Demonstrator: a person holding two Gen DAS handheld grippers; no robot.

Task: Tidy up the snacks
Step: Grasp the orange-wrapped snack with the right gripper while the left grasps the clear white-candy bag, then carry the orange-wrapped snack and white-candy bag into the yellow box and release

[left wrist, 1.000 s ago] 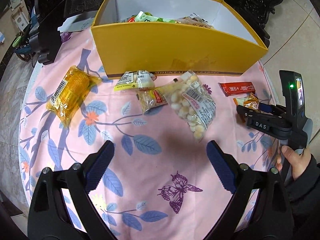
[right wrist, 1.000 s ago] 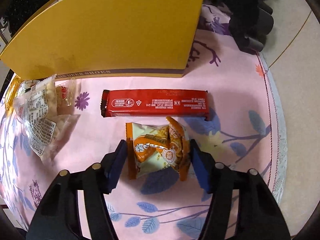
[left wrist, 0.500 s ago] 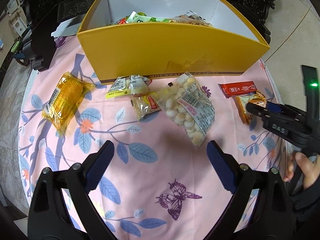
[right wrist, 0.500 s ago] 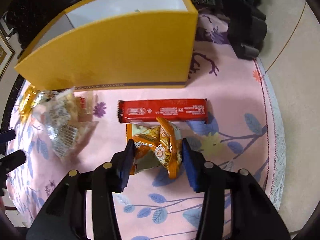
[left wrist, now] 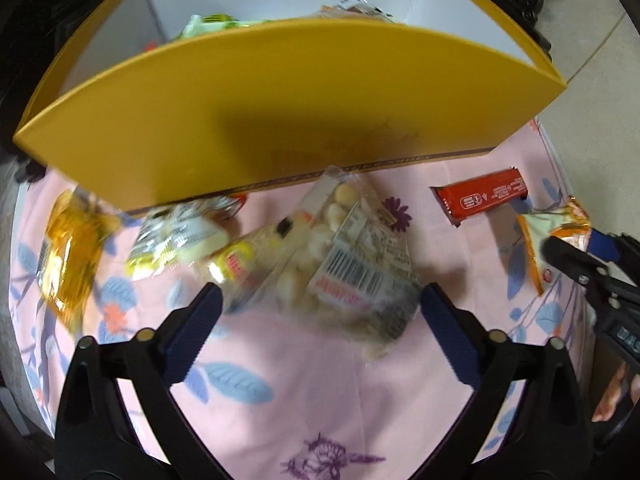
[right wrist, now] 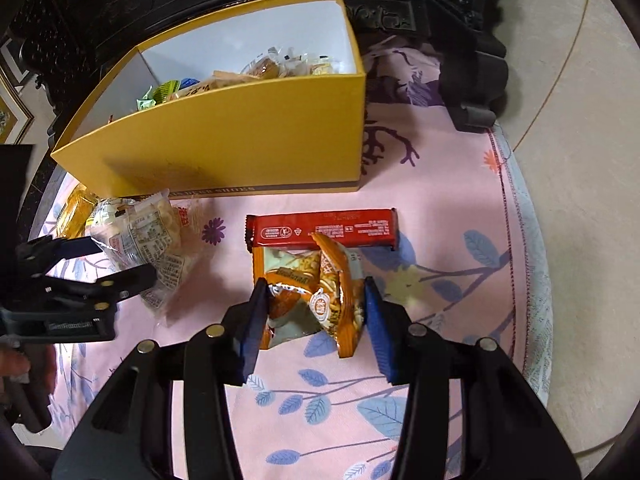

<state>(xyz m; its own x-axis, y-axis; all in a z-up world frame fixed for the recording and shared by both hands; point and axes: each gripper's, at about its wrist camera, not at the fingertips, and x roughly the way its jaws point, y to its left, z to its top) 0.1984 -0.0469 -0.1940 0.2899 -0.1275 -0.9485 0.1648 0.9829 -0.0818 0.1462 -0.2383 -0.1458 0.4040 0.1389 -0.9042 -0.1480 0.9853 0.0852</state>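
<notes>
Left wrist: left gripper (left wrist: 318, 312) spread wide, jaws just opened further, astride clear bag (left wrist: 352, 264), not pinching. Box (left wrist: 280, 120) partly filled; red bar (left wrist: 482, 200), yellow pack (left wrist: 70, 256) left on cloth (left wrist: 320, 400). Blurred

Right wrist: right gripper (right wrist: 314, 320) pinching orange pack (right wrist: 316, 292). Box (right wrist: 240, 148) contents mostly hidden

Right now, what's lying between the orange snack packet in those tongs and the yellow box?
A red snack bar lies crosswise on the cloth between the orange packet and the yellow box, clearest in the right wrist view.
</notes>
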